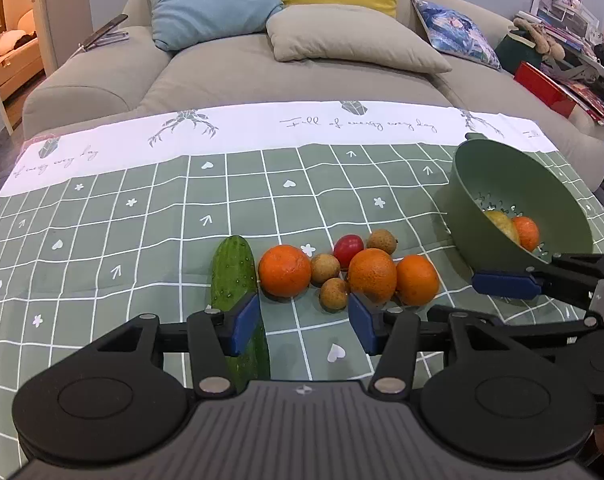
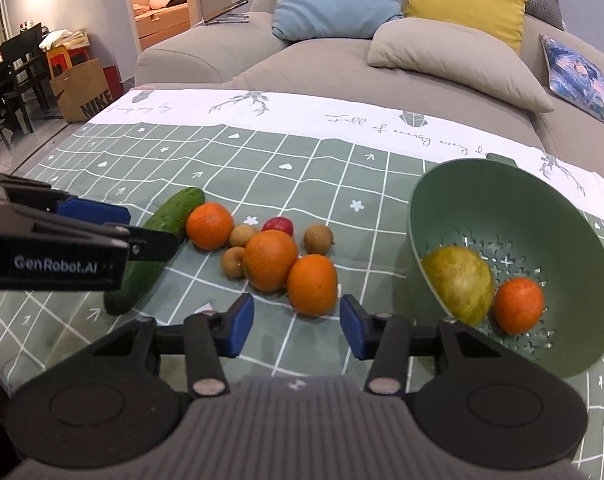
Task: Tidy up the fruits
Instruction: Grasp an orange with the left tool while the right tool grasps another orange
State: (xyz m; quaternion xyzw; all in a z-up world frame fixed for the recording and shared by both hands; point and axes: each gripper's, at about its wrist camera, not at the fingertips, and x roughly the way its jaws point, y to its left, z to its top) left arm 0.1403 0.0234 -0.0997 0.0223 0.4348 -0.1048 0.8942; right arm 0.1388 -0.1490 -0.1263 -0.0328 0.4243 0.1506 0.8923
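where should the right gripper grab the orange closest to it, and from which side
Grip the nearest orange across its widest middle, coming straight in from the near side, where the open right gripper already lines up. Its left and right flanks look free; the far-left side touches another orange, so avoid closing there.

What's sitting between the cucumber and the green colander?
Between cucumber and colander: three oranges, three longans and a small red fruit, clearest in the right wrist view.
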